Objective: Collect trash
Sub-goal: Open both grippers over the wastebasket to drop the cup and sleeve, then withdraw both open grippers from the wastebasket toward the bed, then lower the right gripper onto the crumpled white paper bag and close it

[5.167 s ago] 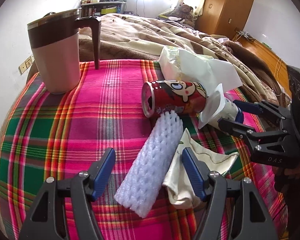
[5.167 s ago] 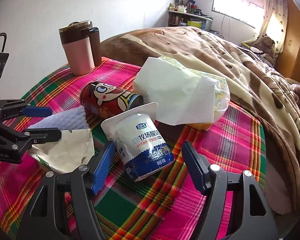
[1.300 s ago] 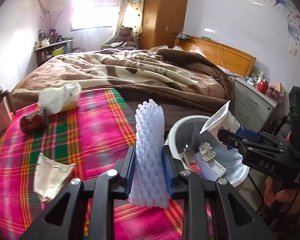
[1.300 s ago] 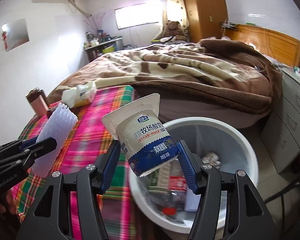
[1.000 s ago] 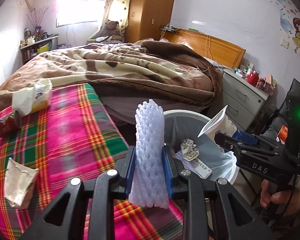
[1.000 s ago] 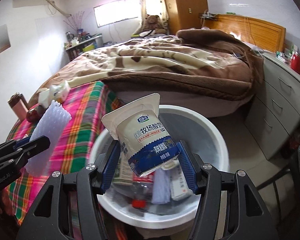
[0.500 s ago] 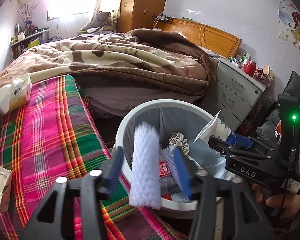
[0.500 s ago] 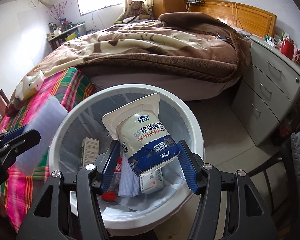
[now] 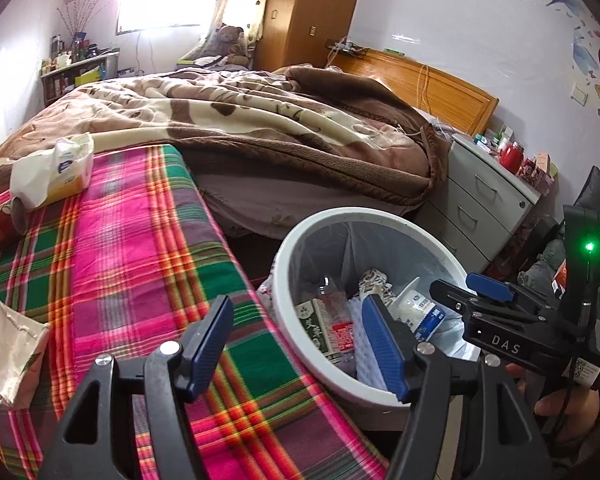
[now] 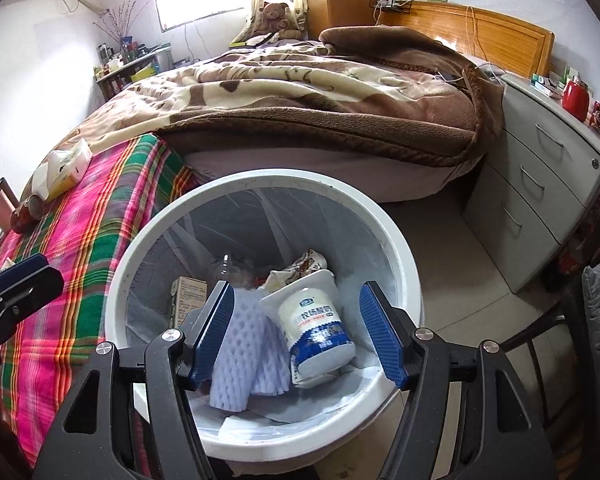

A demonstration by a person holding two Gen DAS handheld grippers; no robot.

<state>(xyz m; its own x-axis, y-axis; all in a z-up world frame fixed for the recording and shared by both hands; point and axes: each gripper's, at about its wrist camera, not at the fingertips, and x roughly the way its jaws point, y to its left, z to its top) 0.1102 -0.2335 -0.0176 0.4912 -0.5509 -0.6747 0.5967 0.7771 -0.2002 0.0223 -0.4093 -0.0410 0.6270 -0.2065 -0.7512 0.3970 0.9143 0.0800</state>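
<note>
Down at the bottom of the left wrist view: left gripper (image 9: 299,308), jaws wide apart and just been opening, nothing pinched between the blue ribbed pads. Below it, the edge of the plaid cloth (image 9: 120,260), soft and stripy in pink, green and orange, just beside the round white bin (image 9: 340,214). At the right edge of that view, right gripper (image 9: 472,292) reaching over the bin, with a hand (image 9: 564,400) on its grip.

Low in the right wrist view: right gripper (image 10: 297,304) above the bin (image 10: 260,178), jaws also wide and just been opening, gripping nothing. Between its fingers in the picture, but lower down inside the bin and not touched by the pads: the foam net (image 10: 248,360), pale, bumpy and full of little holes, and the yogurt cup (image 10: 316,320), smooth white and blue, tipped on its side, touching the net. Beside them a small carton (image 10: 186,296).

Smooth hard rim on the bin, thin see-through bag inside. Open bare floor (image 10: 460,260) to the right of the bin, up to the grey drawers (image 10: 540,184). Behind the bin, the edge of the bed with a fluffy brown blanket (image 10: 300,92).

On the cloth at the left of the left wrist view: a crinkly paper bag (image 9: 12,352) lower down, a red can (image 9: 0,224) on its side, and a soft tissue pack (image 9: 52,172), well apart from the bin.
</note>
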